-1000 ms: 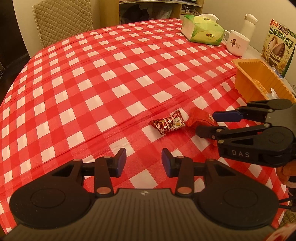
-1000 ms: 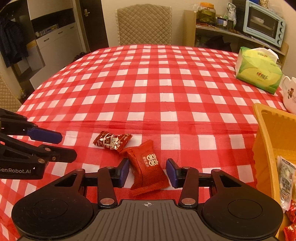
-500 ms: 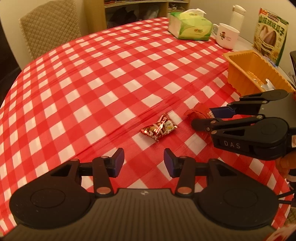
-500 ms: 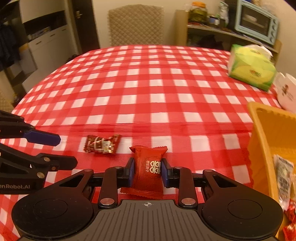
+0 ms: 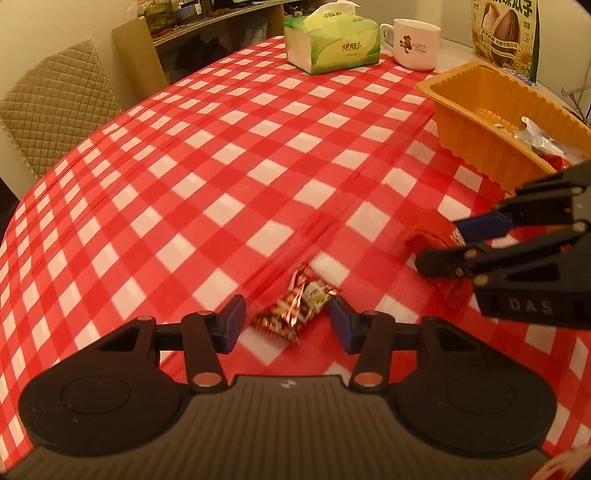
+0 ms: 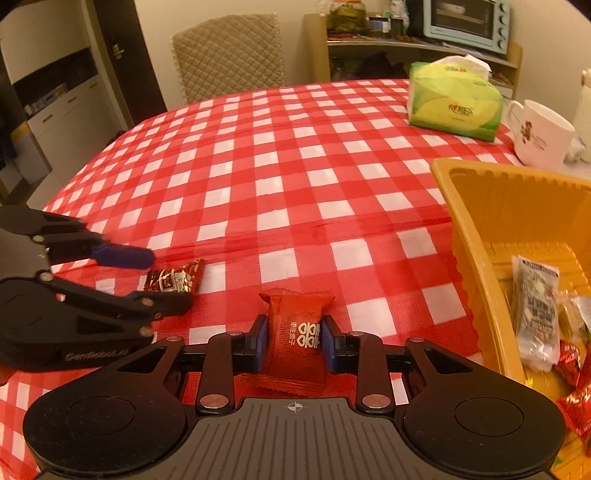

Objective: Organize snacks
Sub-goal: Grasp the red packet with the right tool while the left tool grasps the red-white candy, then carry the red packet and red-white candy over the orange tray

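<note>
Left gripper [image 5: 286, 323], seen thru its own wrist cam, straddles a foil-wrapped candy [image 5: 295, 309] lying on the red-checked tablecloth [image 5: 207, 177]; jaws are opening, pads on either side of the wrapper w/ gaps showing, so nothing gripped yet. To the right, the right gripper [image 5: 439, 245] reaches in from the frame edge w/ a red snack packet [image 5: 430, 236] pinched at its tip. Beyond it sits the orange bin [image 5: 476, 122], a few wrapped items visible inside at its near end. Tissue box [image 5: 332, 40], white mug [image 5: 412, 42] and a sunflower-seed bag [image 5: 504, 33] line the far edge of the table; they look like bystanders, not part of the sort.

Right wrist cam: right gripper [image 6: 293, 341] is clamped on the red snack packet [image 6: 295, 339], both pads pressing its sides, packet upright between them and apparently just clear of the cloth. Left gripper [image 6: 162, 277] enters at left, its fingers around the foil-wrapped candy [image 6: 173, 278], which lies flat on the table. Orange bin [image 6: 476, 258] stands just right of the held packet, already holding a grey-printed pouch and several red-wrapped pieces at its near end.

Progress, by my read: well along. Several snacks binned, two left out. One is in hand and needs only a short carry over the bin wall; the other awaits a grip, then the same trip. No other loose snacks show on the cloth in either view.
</note>
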Motion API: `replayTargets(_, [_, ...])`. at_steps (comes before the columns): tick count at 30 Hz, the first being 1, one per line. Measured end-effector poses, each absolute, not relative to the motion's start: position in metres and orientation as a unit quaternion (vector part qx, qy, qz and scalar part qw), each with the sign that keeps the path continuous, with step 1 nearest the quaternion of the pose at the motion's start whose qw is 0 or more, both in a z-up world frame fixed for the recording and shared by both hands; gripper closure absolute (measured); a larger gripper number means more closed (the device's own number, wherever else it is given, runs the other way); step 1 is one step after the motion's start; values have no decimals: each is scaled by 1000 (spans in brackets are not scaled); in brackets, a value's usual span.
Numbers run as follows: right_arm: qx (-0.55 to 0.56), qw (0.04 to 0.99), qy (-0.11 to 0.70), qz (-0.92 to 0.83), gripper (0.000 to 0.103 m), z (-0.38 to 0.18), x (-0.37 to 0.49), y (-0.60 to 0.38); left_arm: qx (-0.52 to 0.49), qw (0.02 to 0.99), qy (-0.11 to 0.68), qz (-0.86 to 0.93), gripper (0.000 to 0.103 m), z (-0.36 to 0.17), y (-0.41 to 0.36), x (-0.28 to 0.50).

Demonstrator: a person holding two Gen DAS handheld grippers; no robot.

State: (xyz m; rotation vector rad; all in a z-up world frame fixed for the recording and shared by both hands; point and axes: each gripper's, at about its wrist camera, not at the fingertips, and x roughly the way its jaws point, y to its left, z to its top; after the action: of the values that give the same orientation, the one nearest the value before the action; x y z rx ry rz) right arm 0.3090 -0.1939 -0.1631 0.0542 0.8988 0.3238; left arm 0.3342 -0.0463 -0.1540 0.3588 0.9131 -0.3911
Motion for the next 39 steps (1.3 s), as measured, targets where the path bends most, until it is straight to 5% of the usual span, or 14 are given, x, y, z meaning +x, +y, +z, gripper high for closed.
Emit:
replayTargets(5, [28,887,434,153,70,-163,305,-196,156,863,441,-189,58,-154,-47,342])
replayTargets(12, [22,888,432,153,69,-163,303,-194,117,863,453,-190,81,-152,-39,336])
replayTargets(39, [61,897,399,181,77,-118,269,-210,65,887,422,-174,83,-93,-41,290])
